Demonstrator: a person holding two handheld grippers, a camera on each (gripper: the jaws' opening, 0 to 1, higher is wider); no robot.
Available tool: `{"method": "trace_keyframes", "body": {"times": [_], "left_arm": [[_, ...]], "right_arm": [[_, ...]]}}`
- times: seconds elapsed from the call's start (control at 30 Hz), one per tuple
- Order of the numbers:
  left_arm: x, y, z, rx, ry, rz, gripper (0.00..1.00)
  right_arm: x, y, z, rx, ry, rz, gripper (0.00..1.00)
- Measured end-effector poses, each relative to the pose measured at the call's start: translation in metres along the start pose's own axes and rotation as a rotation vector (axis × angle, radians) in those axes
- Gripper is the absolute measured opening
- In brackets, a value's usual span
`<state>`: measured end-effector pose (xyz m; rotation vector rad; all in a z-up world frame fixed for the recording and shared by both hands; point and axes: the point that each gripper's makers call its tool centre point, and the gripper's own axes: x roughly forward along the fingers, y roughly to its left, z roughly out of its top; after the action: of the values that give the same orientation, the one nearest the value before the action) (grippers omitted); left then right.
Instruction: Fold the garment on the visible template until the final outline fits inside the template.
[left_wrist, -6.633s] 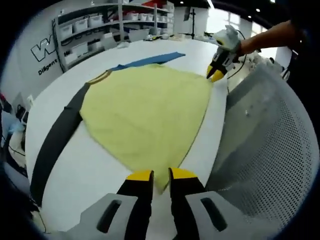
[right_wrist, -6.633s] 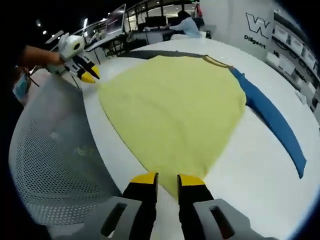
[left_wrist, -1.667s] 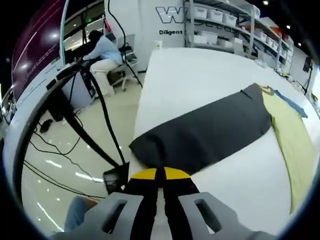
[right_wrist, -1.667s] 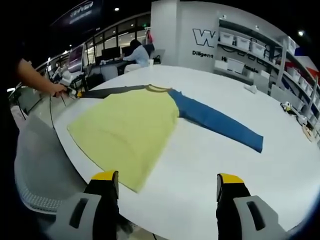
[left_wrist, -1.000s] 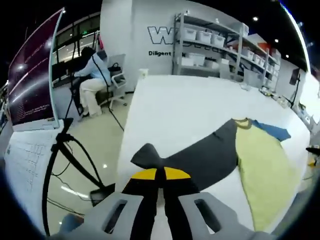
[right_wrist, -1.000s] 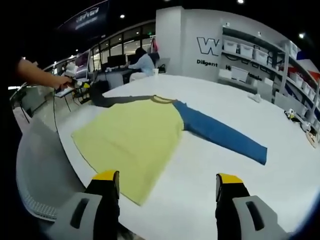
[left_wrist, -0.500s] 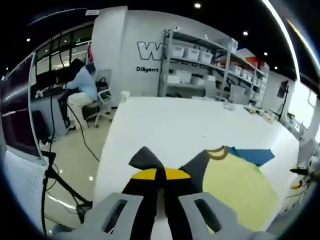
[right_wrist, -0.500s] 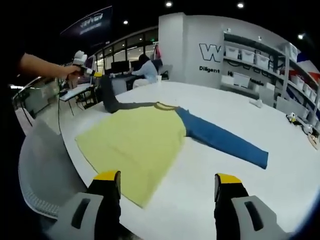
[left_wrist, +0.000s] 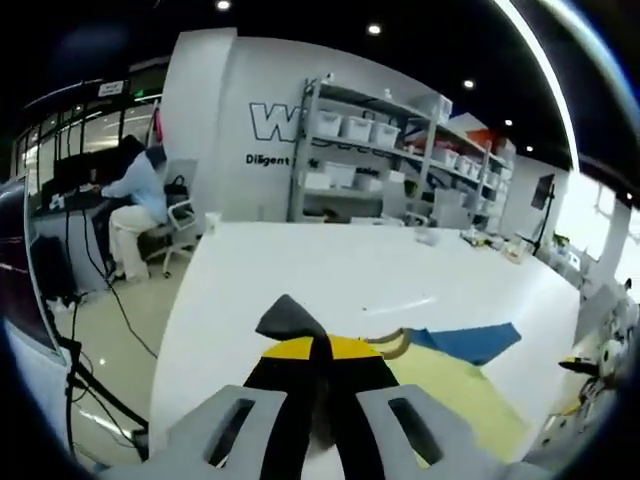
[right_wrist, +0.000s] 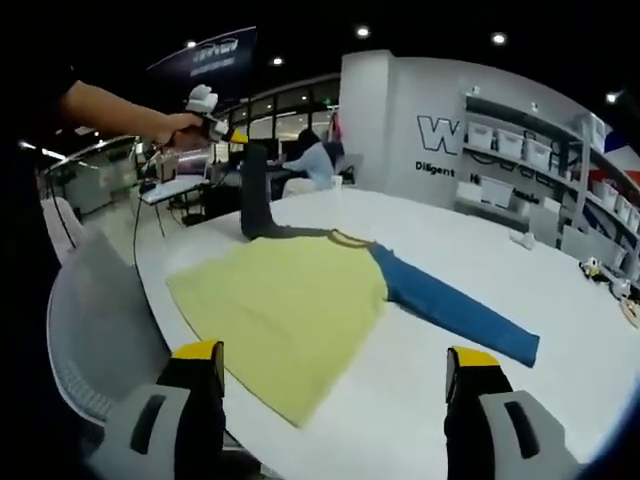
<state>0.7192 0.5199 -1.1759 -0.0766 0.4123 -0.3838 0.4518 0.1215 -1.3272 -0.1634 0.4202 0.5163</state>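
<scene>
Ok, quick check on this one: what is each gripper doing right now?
Left gripper: closed on the dark grey sleeve, lifted up off the table.
Right gripper: open, holding nothing, above the table edge near the yellow shirt.

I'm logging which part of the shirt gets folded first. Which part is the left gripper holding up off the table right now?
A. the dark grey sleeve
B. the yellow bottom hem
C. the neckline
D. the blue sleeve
A: in the right gripper view the left gripper holds the dark grey sleeve hanging upright, while the blue sleeve lies flat on the white table.
</scene>
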Motion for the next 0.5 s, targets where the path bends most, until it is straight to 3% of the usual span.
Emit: {"method": "trace_keyframes", "body": {"times": [0.3,0.5], "left_arm": [[0.015,-0.047,0.024,0.063,-0.026,-0.058,0.01],[0.029,-0.08,0.021,0.113,0.002,-0.082,0.01]], "right_arm": [[-0.013,0.002,-0.01,0.029,-0.014,-0.004,0.92],[-0.024,-0.006,-0.011,0.063,-0.036,-0.028,0.92]]}}
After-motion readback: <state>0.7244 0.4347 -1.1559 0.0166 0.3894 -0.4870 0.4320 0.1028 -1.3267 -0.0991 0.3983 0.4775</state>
